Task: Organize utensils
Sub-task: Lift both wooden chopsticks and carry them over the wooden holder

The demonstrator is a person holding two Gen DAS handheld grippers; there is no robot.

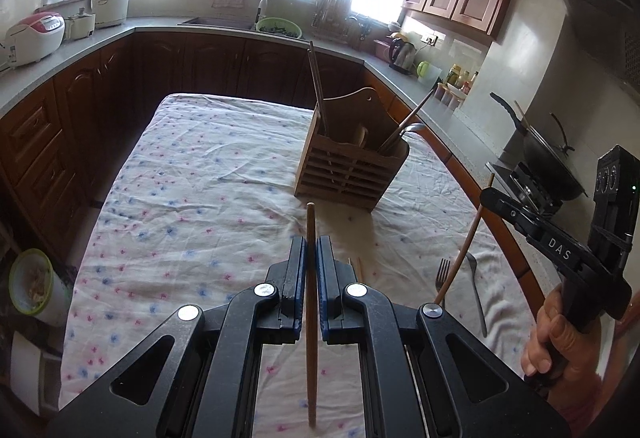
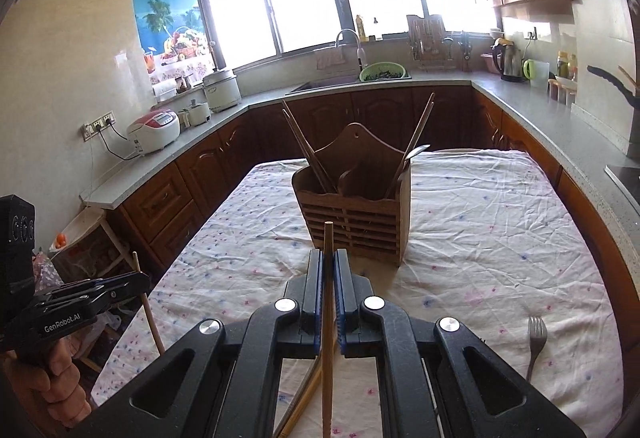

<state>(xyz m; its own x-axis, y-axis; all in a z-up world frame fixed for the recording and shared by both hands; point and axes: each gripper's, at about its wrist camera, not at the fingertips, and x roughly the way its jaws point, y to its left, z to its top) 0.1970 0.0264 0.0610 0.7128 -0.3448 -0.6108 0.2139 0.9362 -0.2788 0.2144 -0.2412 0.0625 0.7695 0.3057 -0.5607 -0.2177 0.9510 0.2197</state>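
My left gripper (image 1: 311,242) is shut on a wooden chopstick (image 1: 310,222) that runs lengthwise between its pads above the floral tablecloth (image 1: 192,197). My right gripper (image 2: 328,254) is likewise shut on a chopstick (image 2: 328,238). In the left wrist view the right gripper (image 1: 486,197) shows at the right with its chopstick (image 1: 464,250) slanting down. A slatted wooden utensil holder (image 1: 344,173) (image 2: 356,213) stands ahead on the table, with chopsticks and a spoon in it. A metal fork (image 1: 476,286) (image 2: 536,338) lies on the cloth, and loose chopsticks (image 2: 304,398) lie under the right gripper.
Dark wood cabinets and a grey counter (image 2: 224,125) wrap around the table. On the counter stand a rice cooker (image 2: 154,131), a sink with a green colander (image 2: 382,71) and a kettle (image 2: 510,63). A wok (image 1: 548,157) sits on the stove at the right.
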